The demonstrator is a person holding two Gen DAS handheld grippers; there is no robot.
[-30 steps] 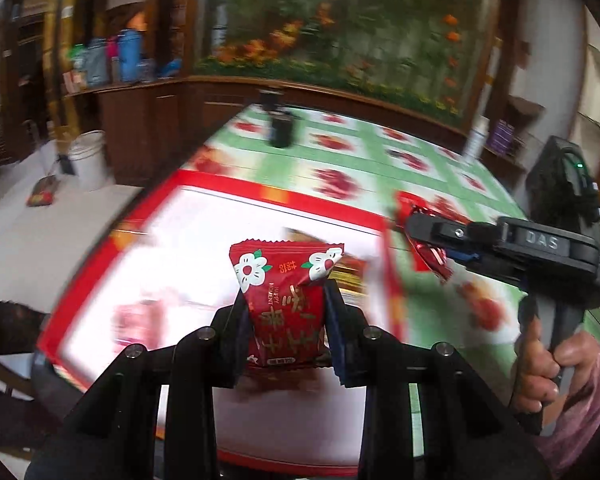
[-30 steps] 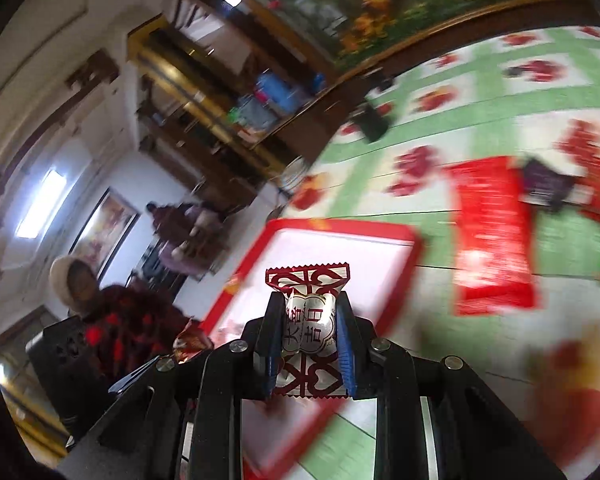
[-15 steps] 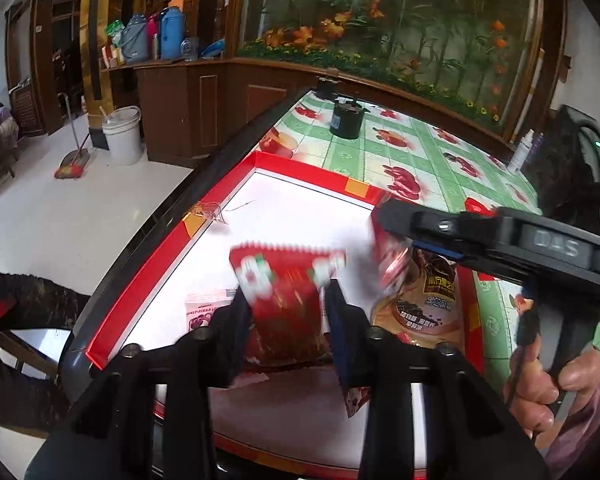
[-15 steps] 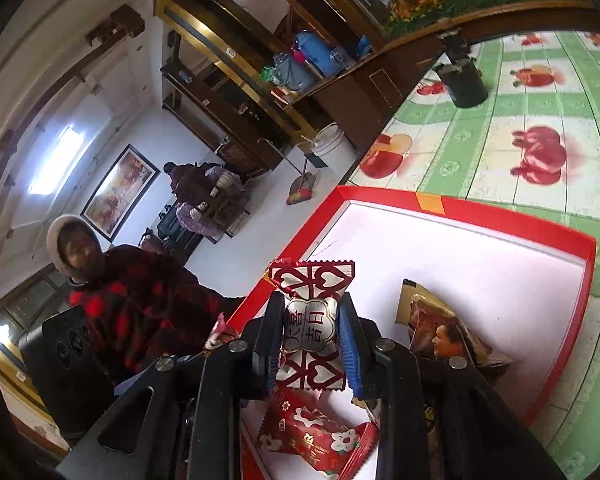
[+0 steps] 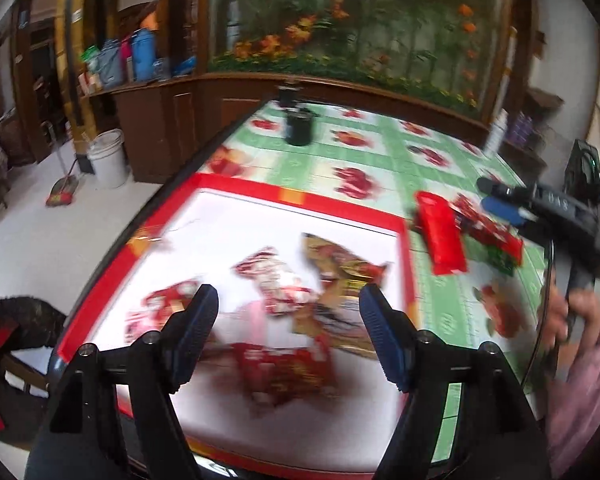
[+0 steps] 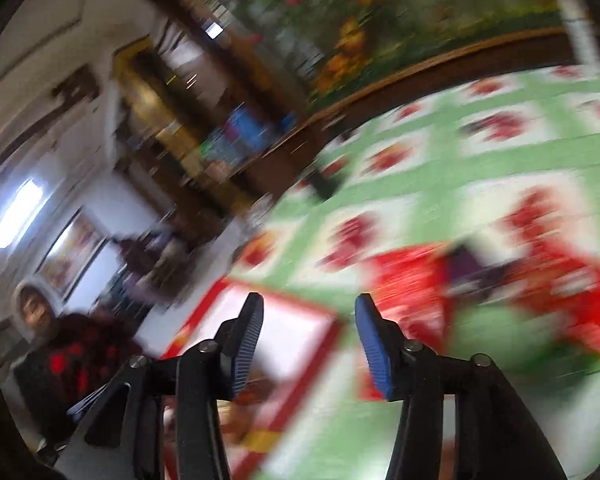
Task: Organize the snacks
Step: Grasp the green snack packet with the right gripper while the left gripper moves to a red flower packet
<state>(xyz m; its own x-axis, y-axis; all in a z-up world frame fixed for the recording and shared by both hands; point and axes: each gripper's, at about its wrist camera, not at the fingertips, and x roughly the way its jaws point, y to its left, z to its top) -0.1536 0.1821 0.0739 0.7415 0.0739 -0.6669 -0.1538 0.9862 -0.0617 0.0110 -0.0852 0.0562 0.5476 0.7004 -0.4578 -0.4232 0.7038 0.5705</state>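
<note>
My left gripper (image 5: 288, 300) is open and empty above the red-rimmed white tray (image 5: 300, 196). Several snack packets lie in the tray: a red packet (image 5: 288, 372) under the gripper, a red-and-white candy (image 5: 276, 276), a gold-brown pack (image 5: 340, 280). My right gripper (image 6: 308, 316) is open and empty over the tray's corner (image 6: 300, 328); it also shows in the left wrist view (image 5: 496, 200) at the right. A long red packet (image 5: 440, 232) and more red snacks (image 5: 488, 232) lie on the tablecloth right of the tray. The right wrist view is blurred.
The table has a green cloth with red fruit prints (image 5: 352, 152). A black cup (image 5: 298, 128) stands at its far end. A wooden counter and flower mural are behind. A person in a red plaid jacket (image 6: 60, 352) sits at the left.
Both grippers have opened and let go of their candies, which now lie in the tray. The right gripper has swung right, away from the tray toward the loose snacks.
</note>
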